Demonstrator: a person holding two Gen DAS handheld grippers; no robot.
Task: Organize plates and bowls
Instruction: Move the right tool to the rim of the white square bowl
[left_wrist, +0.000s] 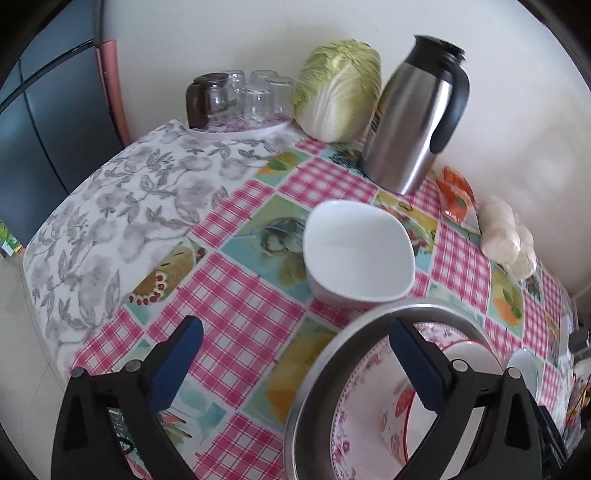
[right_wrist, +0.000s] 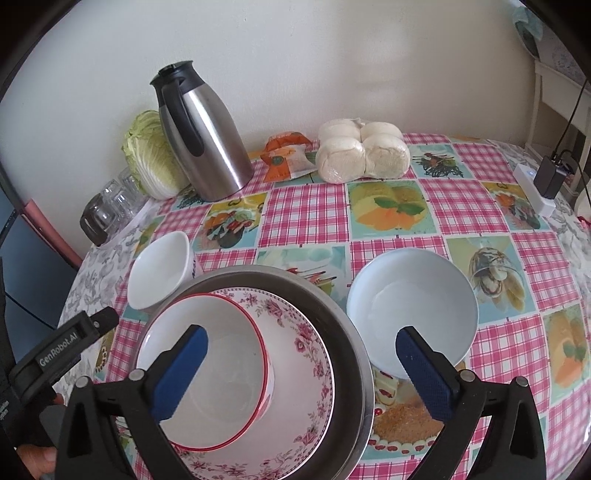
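A steel plate (right_wrist: 347, 332) holds a pink-flowered plate (right_wrist: 306, 354) with a red-rimmed white bowl (right_wrist: 218, 373) in it. The stack also shows in the left wrist view (left_wrist: 321, 373). A small white bowl (left_wrist: 354, 251) stands just behind it on the left (right_wrist: 159, 273). A pale blue bowl (right_wrist: 410, 306) stands to its right. My left gripper (left_wrist: 295, 343) is open and empty, with one finger over the stack. My right gripper (right_wrist: 301, 350) is open and empty above the stack and the blue bowl.
A steel thermos jug (right_wrist: 207, 133), a cabbage (left_wrist: 340, 88), a tray of upturned glasses (left_wrist: 240, 99), an orange packet (right_wrist: 288, 155) and bagged buns (right_wrist: 362, 151) line the back by the wall. A power strip with a plug (right_wrist: 539, 184) lies at the right edge.
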